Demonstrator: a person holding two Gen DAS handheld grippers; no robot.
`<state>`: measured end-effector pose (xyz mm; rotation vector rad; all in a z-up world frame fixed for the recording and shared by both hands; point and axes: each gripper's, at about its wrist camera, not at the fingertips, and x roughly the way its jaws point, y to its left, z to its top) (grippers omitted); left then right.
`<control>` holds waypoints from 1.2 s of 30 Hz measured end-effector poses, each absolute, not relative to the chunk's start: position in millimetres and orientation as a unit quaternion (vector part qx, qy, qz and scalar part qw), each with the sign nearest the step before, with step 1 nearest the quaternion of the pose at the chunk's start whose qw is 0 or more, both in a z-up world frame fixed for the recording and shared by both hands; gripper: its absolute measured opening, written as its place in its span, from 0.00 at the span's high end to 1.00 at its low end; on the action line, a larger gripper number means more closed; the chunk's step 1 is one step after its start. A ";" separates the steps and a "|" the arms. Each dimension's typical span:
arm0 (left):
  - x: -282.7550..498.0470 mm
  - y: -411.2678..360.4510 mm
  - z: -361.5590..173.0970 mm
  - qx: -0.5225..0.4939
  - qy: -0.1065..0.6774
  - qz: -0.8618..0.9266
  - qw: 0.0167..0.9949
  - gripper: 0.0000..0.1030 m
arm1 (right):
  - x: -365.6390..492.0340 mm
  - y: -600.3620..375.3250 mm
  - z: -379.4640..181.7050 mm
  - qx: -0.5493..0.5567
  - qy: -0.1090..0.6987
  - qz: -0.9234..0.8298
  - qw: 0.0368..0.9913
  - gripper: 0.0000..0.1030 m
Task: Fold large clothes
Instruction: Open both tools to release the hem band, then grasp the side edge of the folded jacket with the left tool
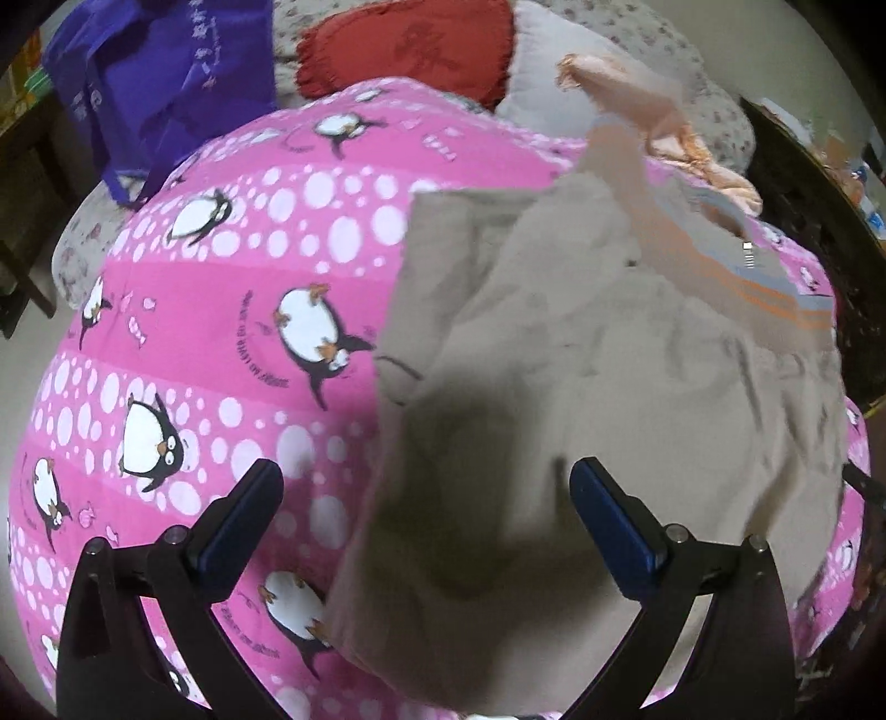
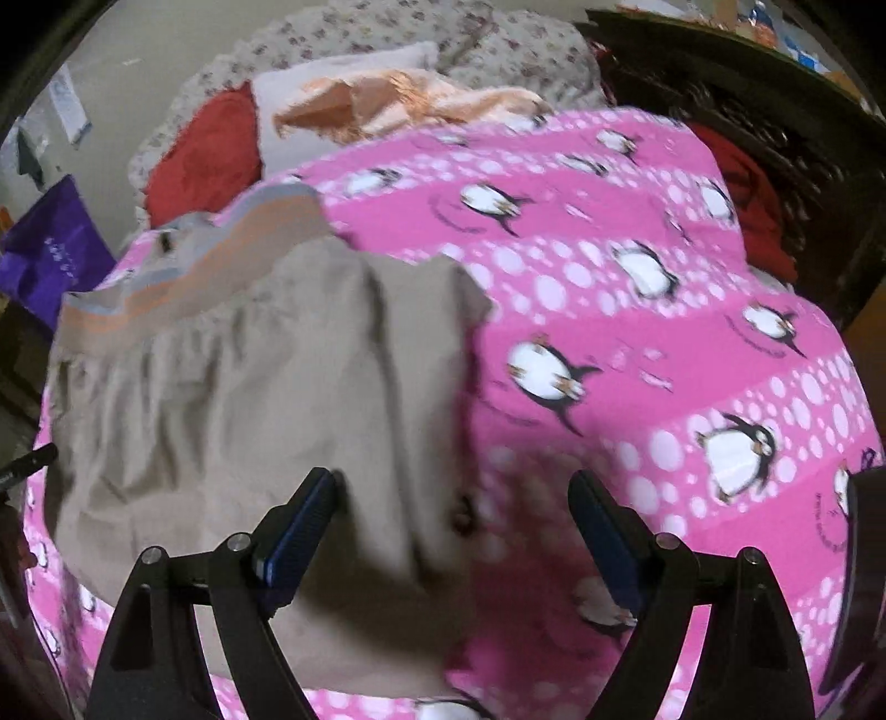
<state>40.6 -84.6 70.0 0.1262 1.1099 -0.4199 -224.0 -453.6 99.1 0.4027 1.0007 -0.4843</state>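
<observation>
A beige garment with a grey and orange striped waistband lies folded on a pink penguin-print bedspread. It also shows in the right wrist view, with its waistband at the far side. My left gripper is open and empty above the garment's near left edge. My right gripper is open and empty above the garment's near right edge, over the bedspread.
A purple bag hangs at the far left. A red cushion, a peach cloth and a floral quilt lie at the head of the bed. Dark carved furniture stands on the right.
</observation>
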 end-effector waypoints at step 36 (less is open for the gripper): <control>-42.8 -149.1 172.7 0.025 0.477 -0.397 0.784 0.96 | -312.7 -408.1 76.7 0.228 0.488 -0.161 0.827 0.15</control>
